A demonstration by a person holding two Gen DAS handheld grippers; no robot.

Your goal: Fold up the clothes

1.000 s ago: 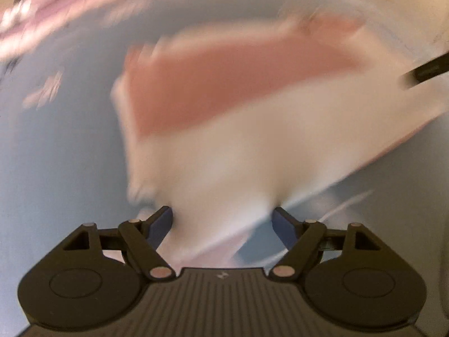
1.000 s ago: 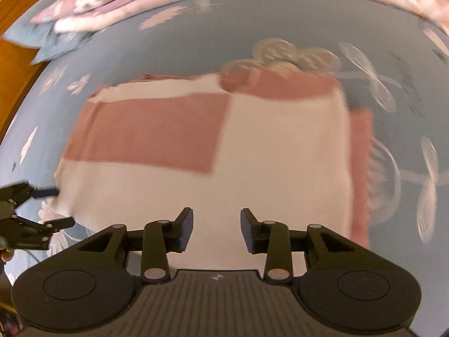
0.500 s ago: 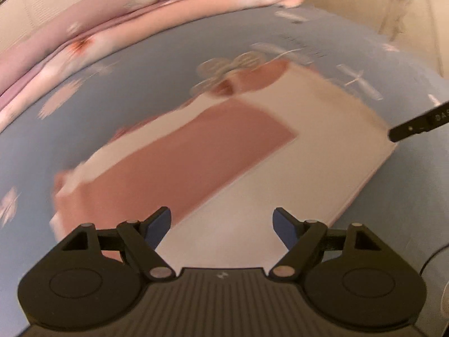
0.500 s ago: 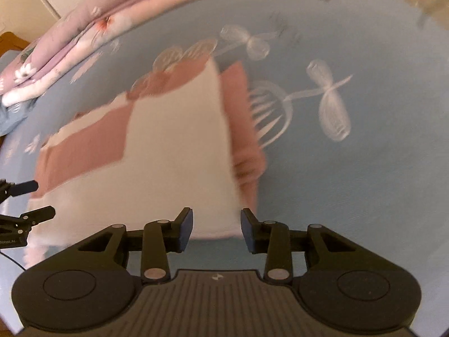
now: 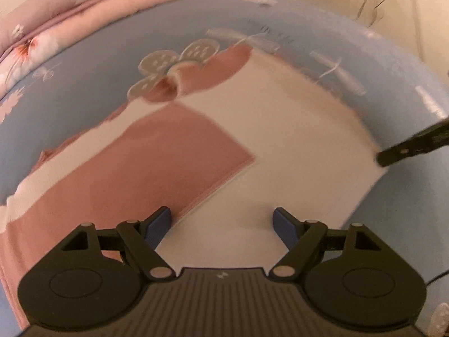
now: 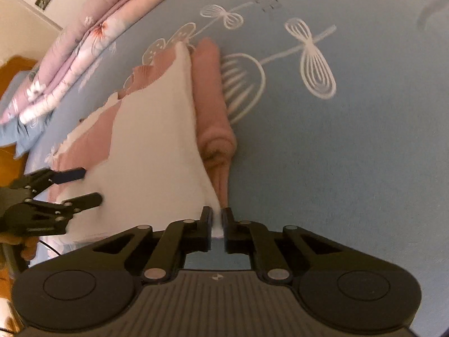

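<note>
Two claws over the bed [image 6: 350, 146]: right claw [image 6: 216, 219] just closed, pinching the sweater's [image 5: 294, 129] white corner, left claw [image 5: 221, 221] spread apart above it, gripping nothing.

Soft matt knit cloth, cream and dusty pink, on the sweater [image 5: 294, 129]. Smooth matt printed cotton on the blue bedsheet [image 6: 336, 154]. Puffy floral fabric on the pink quilt [image 5: 92, 19]. Matt black ribbed plastic on the right gripper [image 6: 216, 221], small shiny metal pins at the pivots.
</note>
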